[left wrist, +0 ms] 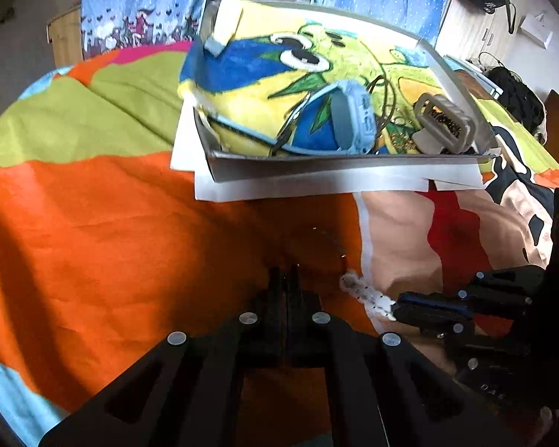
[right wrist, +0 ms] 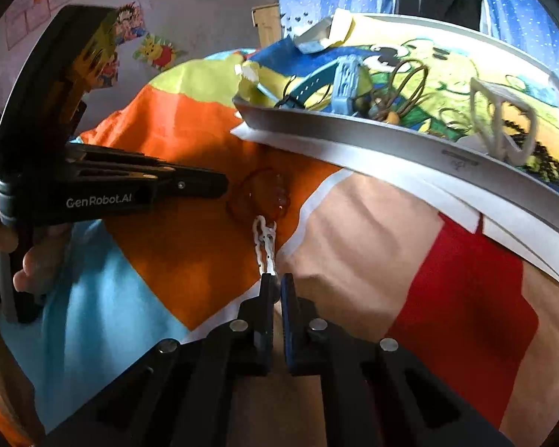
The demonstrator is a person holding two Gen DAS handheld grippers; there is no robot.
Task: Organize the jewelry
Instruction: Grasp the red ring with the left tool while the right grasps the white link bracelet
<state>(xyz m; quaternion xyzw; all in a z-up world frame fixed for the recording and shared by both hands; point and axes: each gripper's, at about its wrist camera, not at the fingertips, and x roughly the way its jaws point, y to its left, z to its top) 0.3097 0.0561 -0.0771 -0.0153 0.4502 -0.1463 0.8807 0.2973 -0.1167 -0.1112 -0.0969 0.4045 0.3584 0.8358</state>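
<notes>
A white beaded bracelet [right wrist: 264, 238] lies on the bedspread, and my right gripper [right wrist: 277, 283] is shut on its near end. In the left wrist view that gripper [left wrist: 395, 311] comes in from the right, with the white bracelet [left wrist: 361, 292] sticking out of its tips. A thin red cord bracelet [right wrist: 275, 197] with clear beads lies just beyond on the orange patch. My left gripper [right wrist: 223, 186] reaches it from the left with its jaws together, and the cord runs into the tips. In its own view the left gripper [left wrist: 287, 275] is shut, and the faint red cord [left wrist: 331, 242] curves away ahead.
A grey tray [left wrist: 316, 167] lined with a colourful drawing stands on white paper just beyond, holding a blue watch [left wrist: 354, 119], a grey clip [left wrist: 445, 121] and dark loops [right wrist: 410, 82]. A hand [right wrist: 29, 268] holds the left gripper. The bedspread is wrinkled.
</notes>
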